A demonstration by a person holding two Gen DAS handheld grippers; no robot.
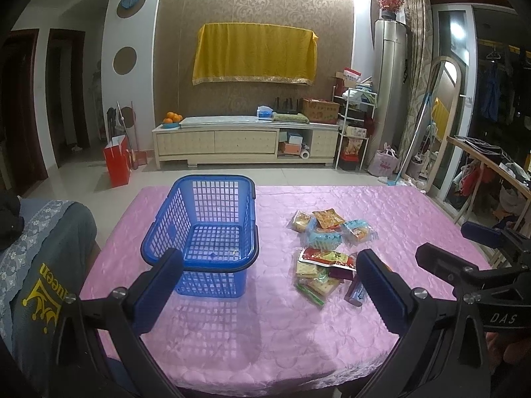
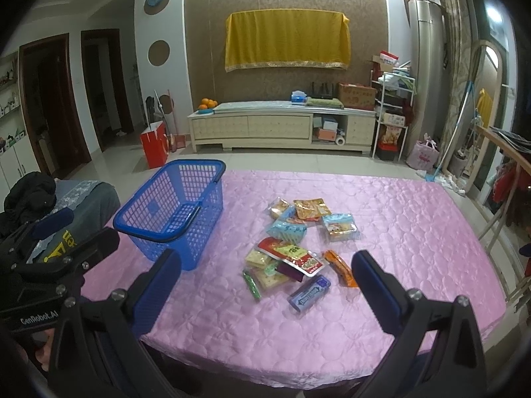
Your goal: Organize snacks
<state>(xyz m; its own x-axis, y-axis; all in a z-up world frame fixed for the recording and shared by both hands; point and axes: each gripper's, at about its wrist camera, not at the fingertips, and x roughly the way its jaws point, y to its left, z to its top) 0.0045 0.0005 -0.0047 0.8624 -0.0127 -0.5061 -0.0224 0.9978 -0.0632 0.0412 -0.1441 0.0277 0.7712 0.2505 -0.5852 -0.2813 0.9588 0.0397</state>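
Gaping jaws on both grippers [image 1: 265, 285] [image 2: 265, 285], lattice plastic basket [image 1: 202, 232], seemingly foil snack packets [image 2: 292, 248].

The orange packet [image 2: 341, 268] hides behind the left claw's finger in its own view (print unreadable throughout).

Left gripper [image 1: 268, 285] and right gripper [image 2: 265, 285] spread wide, empty.

blue plastic mesh basket [image 2: 172, 212]: 1 | small wrapped snack packets [image 2: 295, 248]: about 11 | pink quilted tablecloth [image 2: 398, 232]: 1
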